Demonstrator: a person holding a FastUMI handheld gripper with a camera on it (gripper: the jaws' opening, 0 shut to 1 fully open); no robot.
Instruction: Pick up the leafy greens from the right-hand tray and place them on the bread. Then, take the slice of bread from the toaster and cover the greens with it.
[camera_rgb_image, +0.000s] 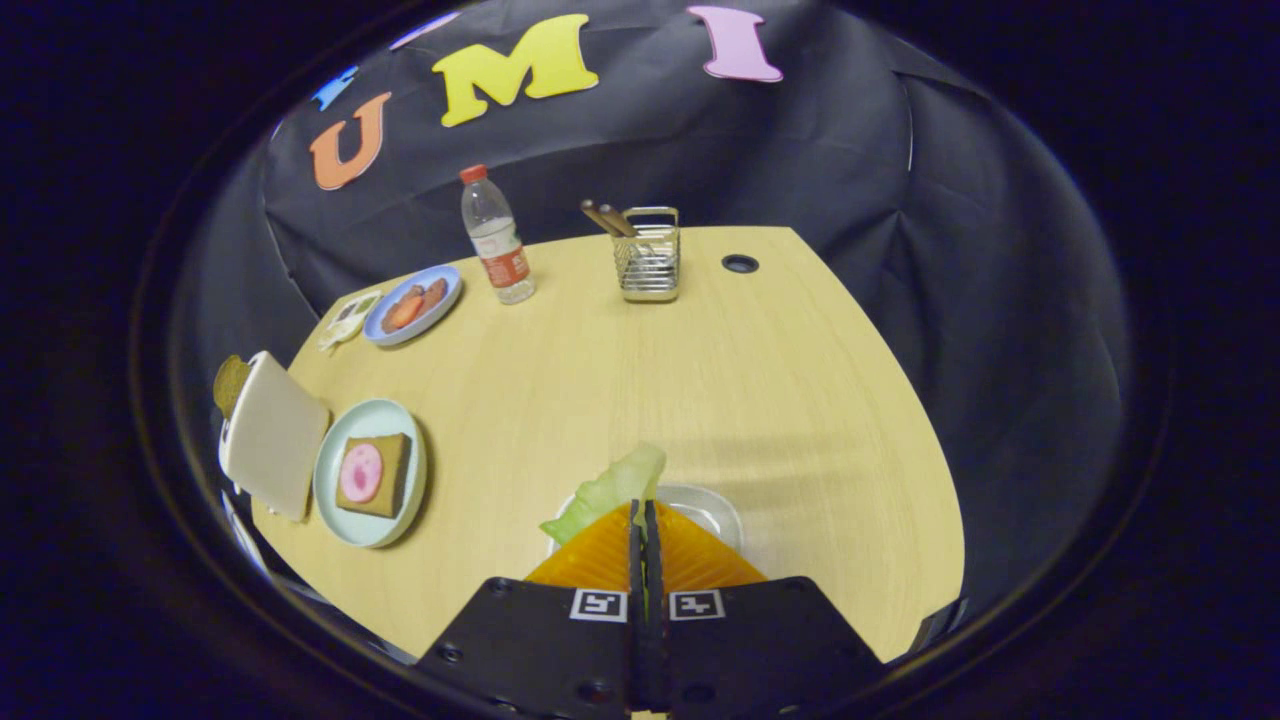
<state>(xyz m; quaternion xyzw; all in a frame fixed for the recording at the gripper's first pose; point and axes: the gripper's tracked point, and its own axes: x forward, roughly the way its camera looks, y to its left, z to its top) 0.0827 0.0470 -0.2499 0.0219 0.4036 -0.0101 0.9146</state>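
A: Start big. What is on the counter (700, 380)?

B: Off to the left of the tongs (645, 520) stands the toaster (272, 435), with 1 slice (230, 383) poking out of its top. Touching it on the near side is a pale plate (395, 420) carrying the bread (375, 475), which has a pink round on it. Farther back sit a blue plate (440, 300) of food, a bottle (497, 240) and a wire caddy (648, 262), all well apart from the work.

A: And the tray?

B: The tray (715, 510) lies just ahead of the tongs, partly under them.

A: The greens?

B: The greens (610, 488) stick out from the tips, over the tray's left part. The 2 fingers look pressed together with the leaf pinched between them, so I judge the grasp made. Whether the leaf has cleared the tray I cannot tell.

A: So which step is this?

B: Step 1, the pick-up half. The bread is bare of greens and the toaster slice is untouched.

A: What does the next move call for?

B: A lift clear of the tray rim, then a carry left across the bare counter to the pale plate. The leaf is floppy and held by 1 edge, so it may swing. It should come down over the pink round before release, without brushing the toaster beside it.
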